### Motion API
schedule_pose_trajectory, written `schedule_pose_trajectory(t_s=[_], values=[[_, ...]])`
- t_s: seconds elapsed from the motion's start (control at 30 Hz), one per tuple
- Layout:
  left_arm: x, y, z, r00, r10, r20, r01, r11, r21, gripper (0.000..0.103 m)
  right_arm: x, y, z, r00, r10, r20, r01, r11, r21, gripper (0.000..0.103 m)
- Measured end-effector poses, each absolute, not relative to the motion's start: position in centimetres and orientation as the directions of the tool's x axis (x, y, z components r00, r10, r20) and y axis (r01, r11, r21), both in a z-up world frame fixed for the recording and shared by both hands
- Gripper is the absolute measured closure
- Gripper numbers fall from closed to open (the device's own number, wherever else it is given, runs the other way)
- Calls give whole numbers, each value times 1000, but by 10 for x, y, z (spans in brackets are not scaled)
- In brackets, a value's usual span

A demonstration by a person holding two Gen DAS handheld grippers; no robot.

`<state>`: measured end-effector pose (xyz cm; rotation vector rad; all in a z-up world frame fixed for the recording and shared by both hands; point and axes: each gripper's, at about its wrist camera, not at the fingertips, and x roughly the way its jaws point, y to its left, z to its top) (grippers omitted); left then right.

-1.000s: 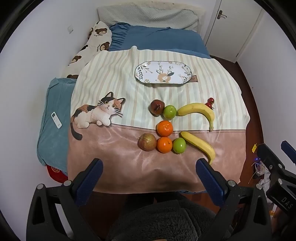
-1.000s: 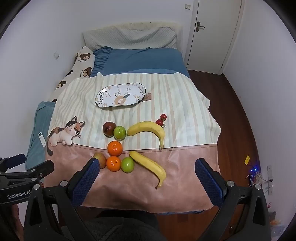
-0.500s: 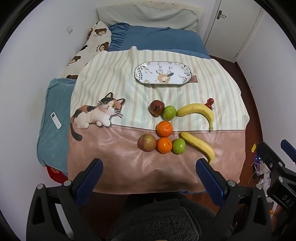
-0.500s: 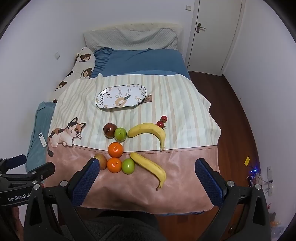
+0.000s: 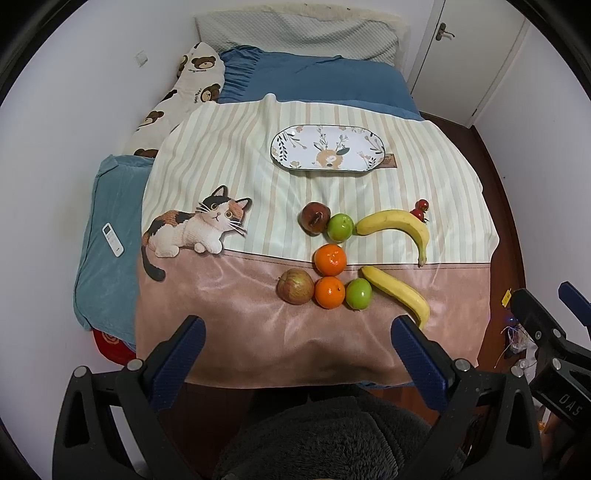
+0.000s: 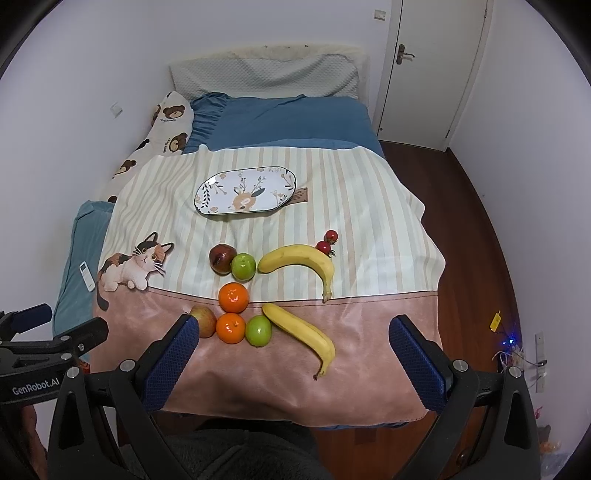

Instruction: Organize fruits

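Observation:
On the bed's blanket lie two bananas [image 5: 397, 223] [image 5: 397, 293], two oranges [image 5: 330, 259] [image 5: 329, 292], two green apples [image 5: 340, 227] [image 5: 358, 293], a red-yellow apple [image 5: 295, 286], a dark red fruit [image 5: 315, 218] and small red tomatoes [image 5: 421, 208]. An oval flowered plate [image 5: 327, 149] sits empty farther back. My left gripper [image 5: 295, 365] hangs open above the bed's near edge, well short of the fruit. My right gripper [image 6: 295, 365] is open too, over the near edge; its left finger [image 6: 173, 354] covers part of the red-yellow apple [image 6: 205, 319].
A cat picture [image 5: 192, 229] is printed on the blanket at the left. A white remote [image 5: 112, 239] lies on a teal cushion [image 5: 107, 229] beside the bed. Pillows [image 5: 295, 33] fill the head end. Wooden floor [image 6: 476, 229] and a door [image 6: 436, 70] are to the right.
Both views have shifted very slightly; the fruit and plate lie where they were, and both grippers stay open.

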<state>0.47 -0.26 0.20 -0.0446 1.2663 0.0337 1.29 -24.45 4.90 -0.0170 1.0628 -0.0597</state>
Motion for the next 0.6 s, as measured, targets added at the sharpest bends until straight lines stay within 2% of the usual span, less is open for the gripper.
schedule_pose_trajectory(t_s=[0.6], values=[[6, -2, 3, 304, 1, -953, -52, 999, -16, 0, 15, -245, 51, 484, -57, -873, 41, 998, -42, 0]])
